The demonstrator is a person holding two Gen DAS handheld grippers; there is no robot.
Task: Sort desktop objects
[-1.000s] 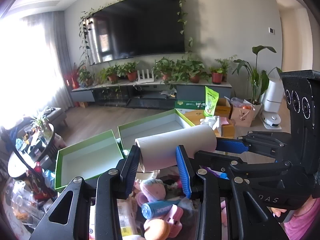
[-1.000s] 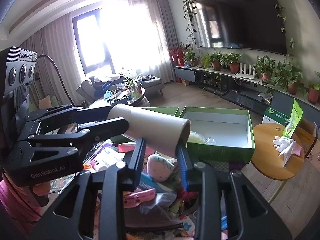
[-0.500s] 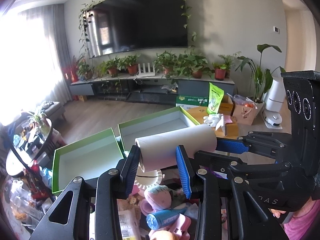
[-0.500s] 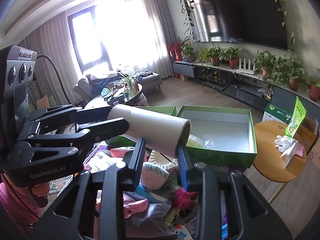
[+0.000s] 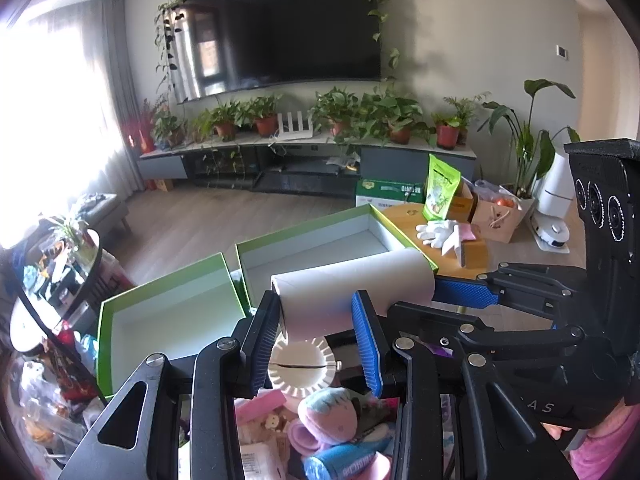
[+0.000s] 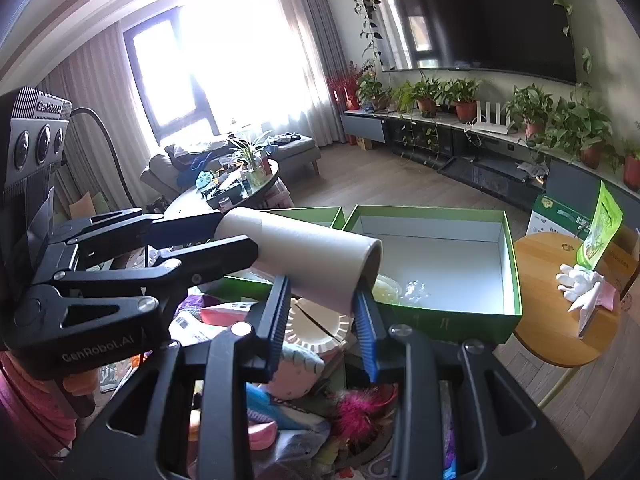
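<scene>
A white paper roll (image 5: 352, 288) hangs level in the air above the cluttered table, gripped at both ends. My left gripper (image 5: 316, 320) is shut on its left end, blue pads pressed to its sides. My right gripper (image 6: 322, 304) is shut on the other end, where the hollow core (image 6: 374, 264) shows. Each gripper shows in the other's view: the right gripper (image 5: 432, 300) and the left gripper (image 6: 224, 236). Just beyond the roll stand two open green boxes with white insides, a left box (image 5: 168, 312) and a right box (image 5: 320, 248), whose rim (image 6: 512, 264) is also in the right wrist view.
Under the roll lie a white ridged mould (image 5: 300, 368), a strawberry plush (image 5: 328, 416), a blue tube (image 5: 340, 466) and a pink feather toy (image 6: 360, 412). Crumpled clear plastic (image 6: 412, 288) lies in the right box. A round wooden side table (image 6: 552, 320) holds white gloves.
Both grippers have carried the roll forward towards the green boxes. The clutter has slid down in both views and the white mould has come into sight beneath the roll.
</scene>
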